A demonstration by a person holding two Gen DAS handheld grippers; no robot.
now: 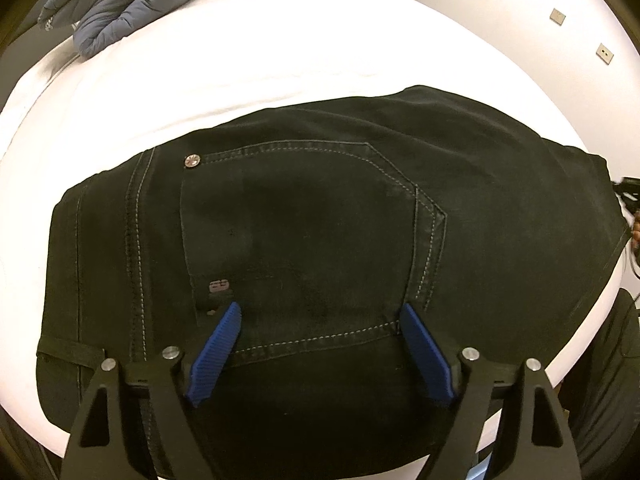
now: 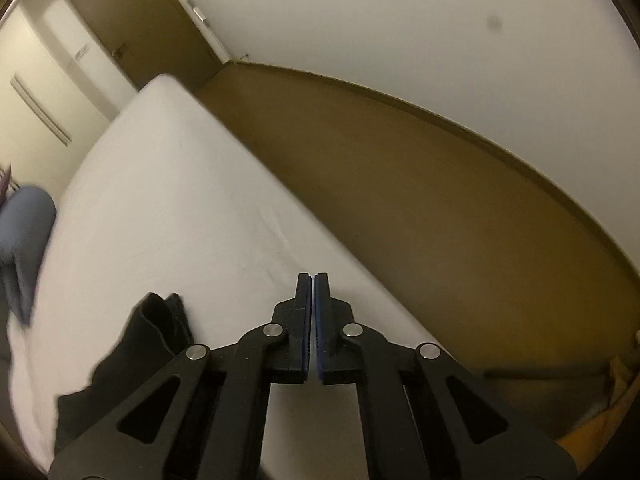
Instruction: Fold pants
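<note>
Both idle: left gripper [image 1: 320, 316] spread over black jeans [image 1: 320, 208]; right gripper [image 2: 312, 280] pressed together, empty. Pinch waistband edge next.

pants [image 2: 132, 360]: mostly behind gripper, blurred | jacket [image 2: 24, 236]: cut off, blurred

**A:** anyone able to read anything here? any brand or number?

**B:** not really. There's a little tag [image 1: 219, 285] on the back pocket [image 1: 304, 248] of the black pants [image 1: 500, 200], with some mark on it, too small to make out. The rivet [image 1: 191, 161] has a pattern, no letters. Right wrist view has no text at all.
</note>
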